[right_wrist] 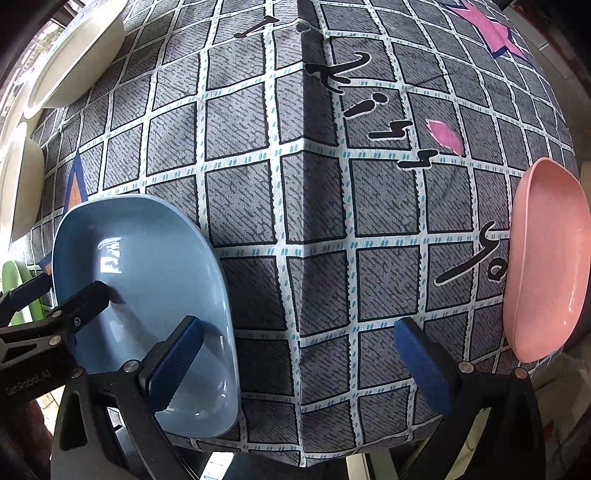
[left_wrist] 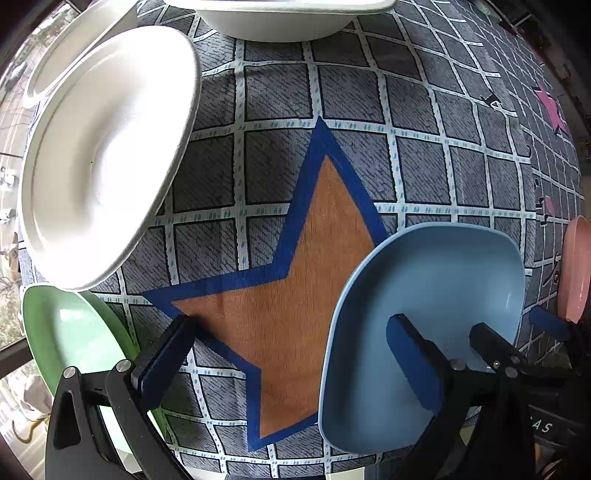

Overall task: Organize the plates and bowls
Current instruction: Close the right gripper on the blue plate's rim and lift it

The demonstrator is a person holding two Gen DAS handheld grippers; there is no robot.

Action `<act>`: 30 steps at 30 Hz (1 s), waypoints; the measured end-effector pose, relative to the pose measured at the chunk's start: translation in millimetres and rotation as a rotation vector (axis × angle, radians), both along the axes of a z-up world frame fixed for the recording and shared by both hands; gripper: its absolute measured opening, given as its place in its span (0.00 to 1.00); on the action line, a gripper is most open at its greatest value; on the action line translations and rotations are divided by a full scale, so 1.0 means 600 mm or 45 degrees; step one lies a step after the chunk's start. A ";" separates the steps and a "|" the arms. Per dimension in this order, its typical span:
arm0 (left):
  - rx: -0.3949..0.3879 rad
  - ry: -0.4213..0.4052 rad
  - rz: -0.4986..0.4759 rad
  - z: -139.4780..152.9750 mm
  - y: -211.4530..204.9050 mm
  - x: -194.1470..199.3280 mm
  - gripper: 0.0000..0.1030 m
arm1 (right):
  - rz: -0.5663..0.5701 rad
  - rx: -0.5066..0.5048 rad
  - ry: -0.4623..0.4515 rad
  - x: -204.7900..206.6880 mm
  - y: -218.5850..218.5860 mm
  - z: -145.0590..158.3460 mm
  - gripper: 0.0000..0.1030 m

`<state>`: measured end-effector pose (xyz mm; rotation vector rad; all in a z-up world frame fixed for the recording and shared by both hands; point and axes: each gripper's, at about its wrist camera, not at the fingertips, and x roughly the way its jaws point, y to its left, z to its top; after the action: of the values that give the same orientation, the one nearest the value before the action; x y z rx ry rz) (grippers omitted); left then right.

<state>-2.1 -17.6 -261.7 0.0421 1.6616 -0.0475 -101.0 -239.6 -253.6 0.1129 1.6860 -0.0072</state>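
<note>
A light blue bowl (left_wrist: 443, 280) (right_wrist: 147, 251) sits on the grey checked cloth, beside an orange star print (left_wrist: 295, 295). My left gripper (left_wrist: 291, 321) is open, its right finger hanging over the bowl's inside and its left finger over the star's edge. My right gripper (right_wrist: 299, 325) is open too, with its left finger above the same bowl and its right finger over bare cloth. A white plate (left_wrist: 107, 155) lies far left, a green plate (left_wrist: 70, 332) near left, and a pink bowl (right_wrist: 546, 258) on the right.
A white bowl (left_wrist: 280, 18) and another white dish (left_wrist: 74, 44) stand at the far edge by a window. The cloth (right_wrist: 314, 203) has a raised fold down its middle. The table's near edge runs just below both grippers.
</note>
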 end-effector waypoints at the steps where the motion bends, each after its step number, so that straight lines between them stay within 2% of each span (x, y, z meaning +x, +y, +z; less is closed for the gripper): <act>1: 0.000 0.009 -0.004 -0.003 0.000 0.003 1.00 | -0.007 0.008 0.016 0.002 0.005 0.002 1.00; 3: -0.004 0.026 -0.015 -0.005 -0.004 0.011 0.99 | -0.033 0.032 0.044 0.026 -0.003 0.001 0.99; 5: -0.020 0.035 -0.044 0.009 -0.016 0.007 0.92 | -0.041 0.040 0.037 0.026 0.001 0.009 0.91; 7: -0.026 0.033 -0.104 0.021 -0.042 0.003 0.85 | -0.001 0.051 0.024 0.017 0.023 0.029 0.72; 9: -0.037 0.031 -0.159 0.026 -0.057 -0.002 0.75 | 0.035 0.045 0.004 0.013 0.042 0.036 0.60; 12: -0.036 0.038 -0.226 0.027 -0.077 -0.004 0.67 | 0.030 0.019 -0.007 0.008 0.047 0.044 0.49; 13: -0.039 0.035 -0.247 0.029 -0.082 -0.005 0.64 | 0.018 0.019 -0.006 0.008 0.046 0.046 0.41; 15: -0.048 0.022 -0.296 0.033 -0.095 -0.007 0.51 | -0.004 0.080 -0.002 0.009 0.046 0.054 0.22; 16: -0.055 0.016 -0.321 0.036 -0.102 -0.009 0.48 | -0.006 0.118 0.020 0.009 0.051 0.056 0.18; 17: -0.043 0.015 -0.336 0.034 -0.109 -0.013 0.48 | 0.000 0.148 0.034 0.012 0.060 0.059 0.18; 20: -0.051 0.011 -0.317 0.029 -0.106 -0.013 0.44 | 0.056 0.082 0.024 0.013 0.084 0.067 0.18; 23: -0.064 0.016 -0.287 0.017 -0.078 -0.020 0.39 | 0.021 0.128 0.049 0.016 0.084 0.074 0.18; 26: -0.067 0.031 -0.274 0.008 -0.060 -0.018 0.38 | 0.020 0.143 0.067 0.017 0.074 0.076 0.18; 30: -0.057 0.022 -0.279 0.032 -0.031 -0.048 0.38 | 0.043 0.142 0.064 0.017 0.086 0.082 0.18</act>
<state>-30.6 -36.0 -242.7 0.1900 1.6667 -0.2517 -90.6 -187.9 -204.3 0.1695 1.7380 0.1103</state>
